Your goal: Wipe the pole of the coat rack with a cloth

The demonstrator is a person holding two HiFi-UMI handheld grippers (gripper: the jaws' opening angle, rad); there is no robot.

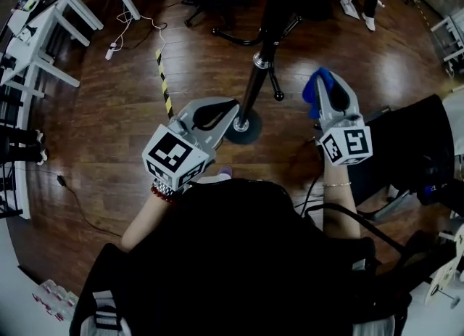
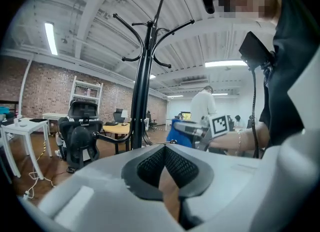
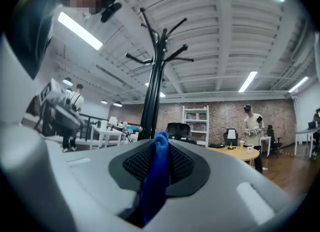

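Right gripper [image 1: 326,84] is clamping the blue cloth [image 1: 312,92] and hanging right of the upright pole [image 1: 262,44], which is standing between it and the nearer, closed, empty left gripper [image 1: 230,105].

My left claw [image 1: 229,107] points forward with its jaws together and nothing between them. My right claw [image 1: 328,84] is clamped on a blue cloth [image 1: 312,92]. Both forearms reach forward, apart.

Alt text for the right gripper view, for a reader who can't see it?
The right tool clamps a blue cloth between its jaws, facing the black coat rack pole ahead. A white shelf stands farther back.
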